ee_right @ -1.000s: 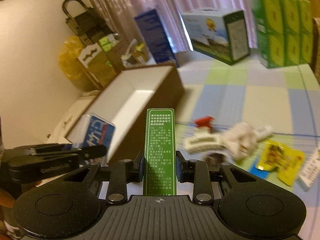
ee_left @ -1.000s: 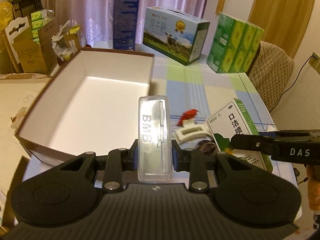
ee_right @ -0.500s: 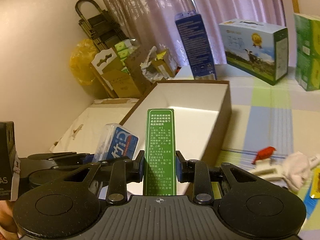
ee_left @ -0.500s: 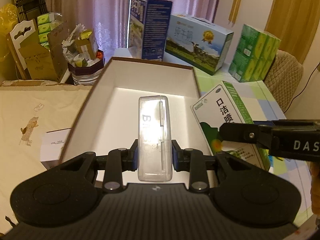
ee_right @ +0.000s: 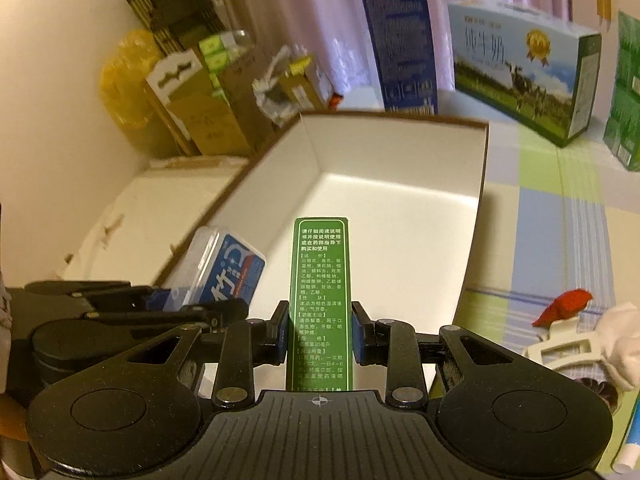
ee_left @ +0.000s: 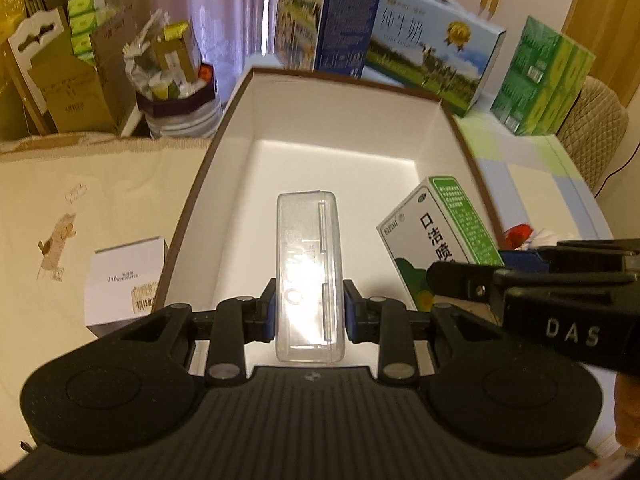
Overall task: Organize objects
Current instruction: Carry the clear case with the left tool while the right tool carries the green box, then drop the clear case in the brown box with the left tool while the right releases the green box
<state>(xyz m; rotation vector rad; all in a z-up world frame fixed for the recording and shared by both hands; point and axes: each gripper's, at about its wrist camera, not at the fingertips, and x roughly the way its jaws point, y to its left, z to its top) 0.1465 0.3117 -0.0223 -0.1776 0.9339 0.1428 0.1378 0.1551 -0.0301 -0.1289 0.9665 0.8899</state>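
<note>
My left gripper (ee_left: 309,316) is shut on a clear plastic case (ee_left: 308,264) with a blue label, seen from the side in the right wrist view as the clear plastic case (ee_right: 224,268). It hangs over the near part of a white-lined, brown-edged open box (ee_left: 340,128). My right gripper (ee_right: 319,334) is shut on a green and white medicine box (ee_right: 320,300), which shows in the left wrist view as the medicine box (ee_left: 438,236) above the open box's right side. The open box (ee_right: 400,208) holds nothing else that I can see.
A small white carton (ee_left: 126,280) lies left of the open box on a cream cloth. A red-topped white clip (ee_right: 560,332), a white cloth (ee_right: 624,340) and packets lie on the checked tablecloth to the right. Milk cartons (ee_left: 432,48), green tissue packs (ee_left: 540,80) and cardboard clutter (ee_left: 80,80) stand behind.
Both grippers have carried their items leftward and forward from the loose items on the tablecloth to above the open box. Each grip is unchanged.
</note>
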